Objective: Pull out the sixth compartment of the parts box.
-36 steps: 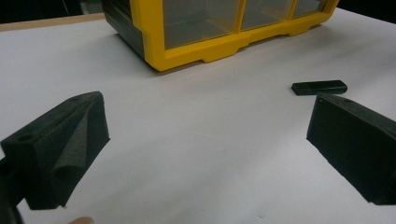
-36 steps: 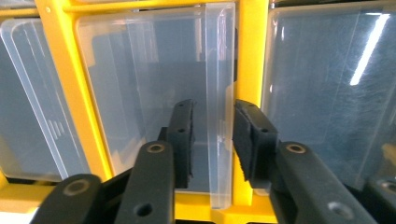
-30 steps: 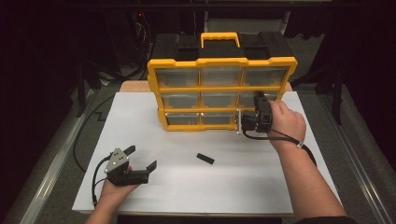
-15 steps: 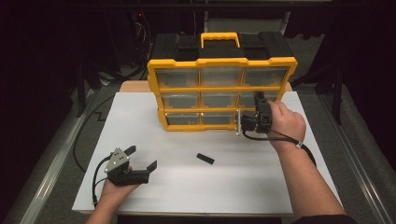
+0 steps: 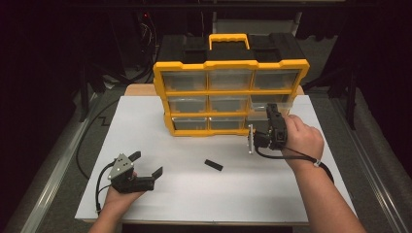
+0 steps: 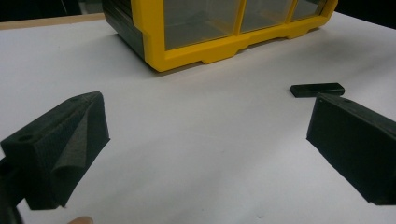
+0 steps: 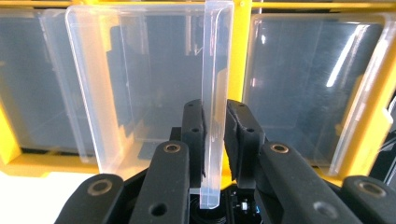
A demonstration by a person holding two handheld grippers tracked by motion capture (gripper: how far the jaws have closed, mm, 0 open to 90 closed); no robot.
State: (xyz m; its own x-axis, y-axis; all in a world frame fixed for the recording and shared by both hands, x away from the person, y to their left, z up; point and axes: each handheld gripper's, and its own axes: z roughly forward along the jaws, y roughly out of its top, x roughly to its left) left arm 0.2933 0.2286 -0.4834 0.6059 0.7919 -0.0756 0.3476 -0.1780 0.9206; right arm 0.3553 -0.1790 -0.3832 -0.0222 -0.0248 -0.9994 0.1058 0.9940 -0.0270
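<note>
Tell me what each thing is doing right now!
Yellow organizer: upright on the table.
Clear drawer: pulled partway out, front lip pinched.
Right gripper: jaws shut on the drawer's lip.
Left gripper: jaws open, holding nothing.
Small black piece: lying flat, untouched.

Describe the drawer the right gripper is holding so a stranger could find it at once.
Start at the yellow organiser at the table's far edge. In its grid of clear drawers, find the drawer in the right column, middle row. Unlike its flush neighbours, it sticks out, with the right gripper pinching its front lip.

White table (image 5: 301, 194), yellow drawer cabinet (image 5: 231, 68), small black block (image 5: 213, 165)
</note>
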